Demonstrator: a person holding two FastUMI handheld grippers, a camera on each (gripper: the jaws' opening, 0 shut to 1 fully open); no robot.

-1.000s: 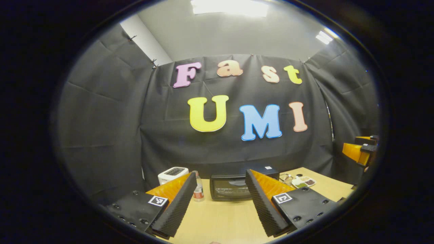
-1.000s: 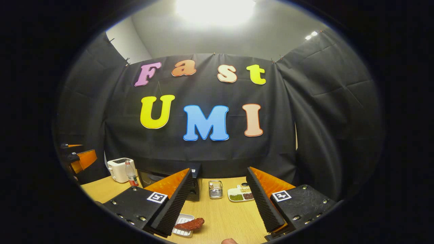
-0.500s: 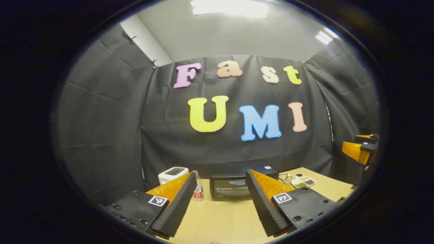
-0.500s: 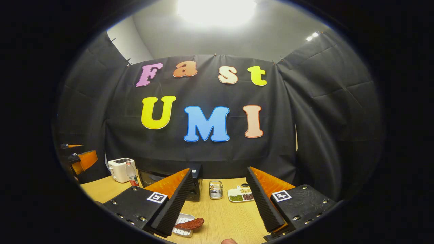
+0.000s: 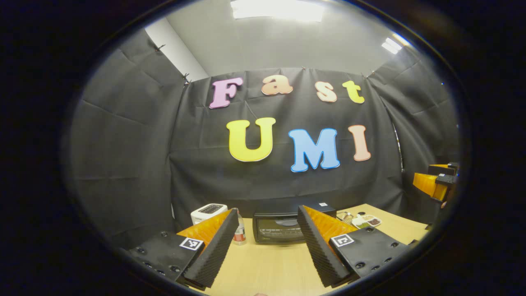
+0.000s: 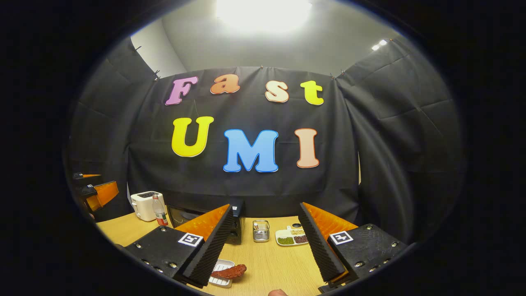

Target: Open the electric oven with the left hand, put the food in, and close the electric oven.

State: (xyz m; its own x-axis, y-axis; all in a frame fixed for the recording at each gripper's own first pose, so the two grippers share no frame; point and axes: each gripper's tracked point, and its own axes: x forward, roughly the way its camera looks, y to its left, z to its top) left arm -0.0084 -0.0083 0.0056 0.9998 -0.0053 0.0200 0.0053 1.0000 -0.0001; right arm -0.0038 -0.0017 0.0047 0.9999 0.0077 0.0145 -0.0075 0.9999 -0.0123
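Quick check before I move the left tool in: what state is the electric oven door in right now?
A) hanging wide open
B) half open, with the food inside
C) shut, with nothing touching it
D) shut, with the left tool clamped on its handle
C: in the left gripper view the electric oven has its door flush and closed, and the left tool is open, well short of it above the table.

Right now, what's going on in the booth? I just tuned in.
Nothing is grasped yet. The left gripper is open, held above the table and aimed at the electric oven, whose door looks closed. The right gripper is open too, with the food lying on a small white tray just ahead of it.
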